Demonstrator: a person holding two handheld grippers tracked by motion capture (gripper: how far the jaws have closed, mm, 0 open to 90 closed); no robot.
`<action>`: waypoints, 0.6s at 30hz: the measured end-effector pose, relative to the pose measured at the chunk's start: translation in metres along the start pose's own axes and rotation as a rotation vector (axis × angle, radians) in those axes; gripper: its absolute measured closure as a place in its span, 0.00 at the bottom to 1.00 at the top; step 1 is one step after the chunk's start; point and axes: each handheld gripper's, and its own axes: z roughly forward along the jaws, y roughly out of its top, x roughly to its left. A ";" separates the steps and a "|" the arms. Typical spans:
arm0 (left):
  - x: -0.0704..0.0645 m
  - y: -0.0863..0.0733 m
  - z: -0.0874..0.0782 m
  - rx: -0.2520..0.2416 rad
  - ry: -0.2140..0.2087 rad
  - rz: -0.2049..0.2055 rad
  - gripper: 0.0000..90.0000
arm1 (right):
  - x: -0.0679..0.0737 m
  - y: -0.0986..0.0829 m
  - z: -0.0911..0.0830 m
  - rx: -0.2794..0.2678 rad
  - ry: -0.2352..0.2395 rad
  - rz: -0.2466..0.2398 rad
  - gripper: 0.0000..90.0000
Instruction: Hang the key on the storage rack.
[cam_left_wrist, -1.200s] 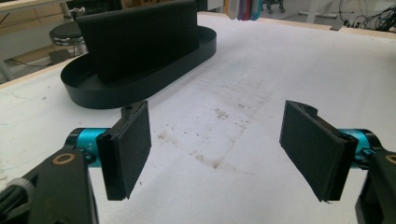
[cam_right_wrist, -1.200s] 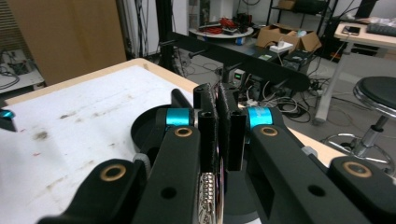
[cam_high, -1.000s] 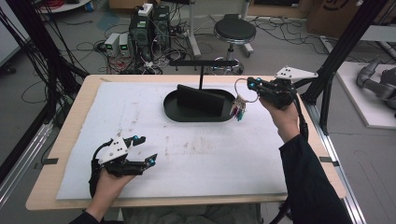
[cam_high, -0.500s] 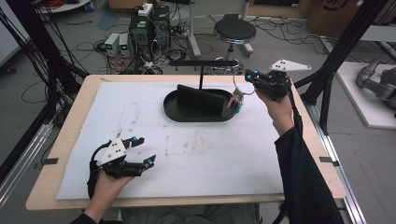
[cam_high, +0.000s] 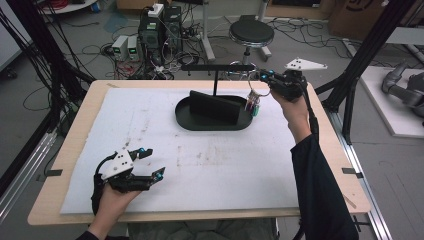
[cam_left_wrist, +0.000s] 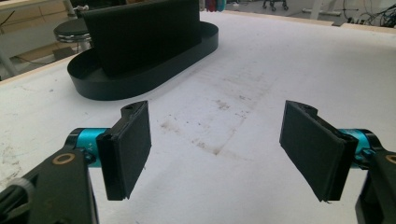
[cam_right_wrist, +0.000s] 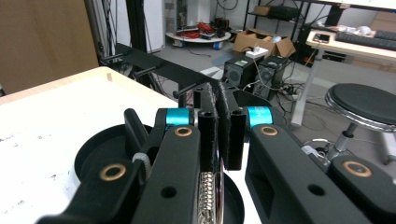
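White mat; ring (cam_high: 253, 94) with colourful danglers

The left gripper (cam_high: 150, 162) lies low in the person's left hand (cam_high: 111, 197), well short of the black oval tray (cam_high: 212, 122) and toward the near left, its jaws spread wide with nothing between them. The right gripper (cam_high: 262, 76) is held up just beyond the tray's right end, forearm stretched forward, jaws pressed nearly together on a metal key ring (cam_high: 255, 92).
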 end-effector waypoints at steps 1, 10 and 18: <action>0.000 0.000 0.000 0.000 0.001 0.000 0.28 | 0.000 -0.001 0.002 0.002 0.004 0.000 0.97; 0.001 -0.002 -0.003 -0.001 0.005 -0.004 0.28 | -0.004 -0.007 0.023 0.018 -0.007 0.013 0.97; 0.001 -0.003 -0.004 0.000 0.008 -0.005 0.28 | -0.006 -0.009 0.037 0.017 0.000 0.021 0.97</action>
